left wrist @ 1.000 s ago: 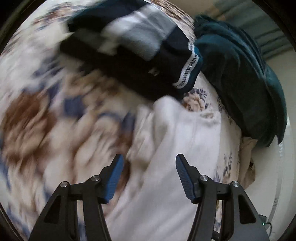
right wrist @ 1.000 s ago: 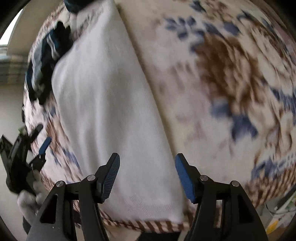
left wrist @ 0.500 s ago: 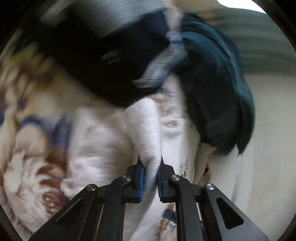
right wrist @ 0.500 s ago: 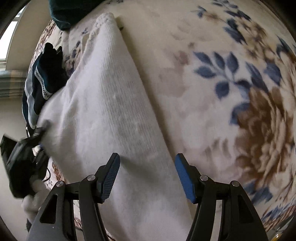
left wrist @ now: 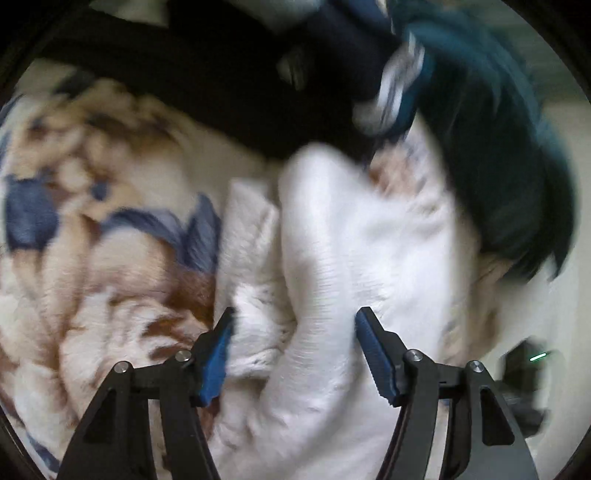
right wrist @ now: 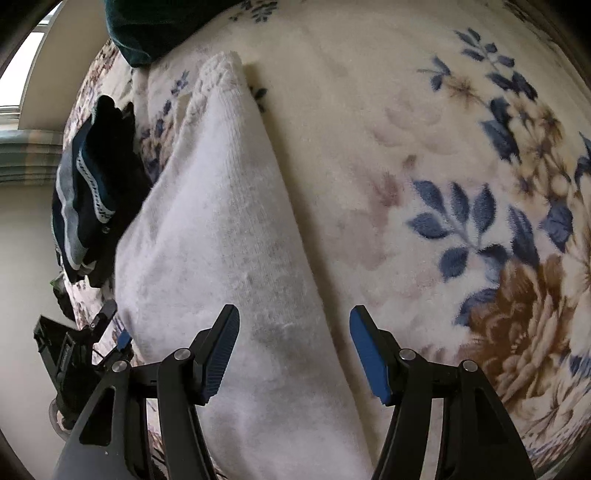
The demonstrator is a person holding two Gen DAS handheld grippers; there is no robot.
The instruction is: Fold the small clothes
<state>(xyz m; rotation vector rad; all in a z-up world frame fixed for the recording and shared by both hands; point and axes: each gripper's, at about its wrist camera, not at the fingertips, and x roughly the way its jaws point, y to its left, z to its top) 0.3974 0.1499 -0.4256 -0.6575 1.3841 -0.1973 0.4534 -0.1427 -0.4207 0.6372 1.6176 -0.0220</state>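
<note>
A floral blanket (right wrist: 424, 155), cream with blue leaves and brown blooms, covers the surface and fills most of both views; in the left wrist view it (left wrist: 92, 229) is blurred.

On it lies a white knit garment (right wrist: 229, 236), laid long and narrow from the near edge up toward the far end, where its ribbed hem bunches. In the left wrist view the same white garment (left wrist: 354, 258) shows as a raised fold with a second rumpled layer beside it on the left.

A teal garment (left wrist: 491, 155) sits heaped to the right of the white one in the left view, touching its far edge; in the right wrist view only a corner of it (right wrist: 155, 29) shows at the top.

A dark navy garment (right wrist: 92, 188) with grey bands and a patterned white trim lies bunched just left of the white one, at the blanket's edge. In the left view it (left wrist: 258, 74) is a dark blur across the top.

The right claw (right wrist: 294, 350) is spread wide and grips nothing; its left finger is over the white knit, its right finger over bare blanket.

The left claw (left wrist: 293, 350) is likewise spread wide, straddling the white fold with nothing pinched. In the right view it (right wrist: 114, 328) sits at the white garment's left edge.
</note>
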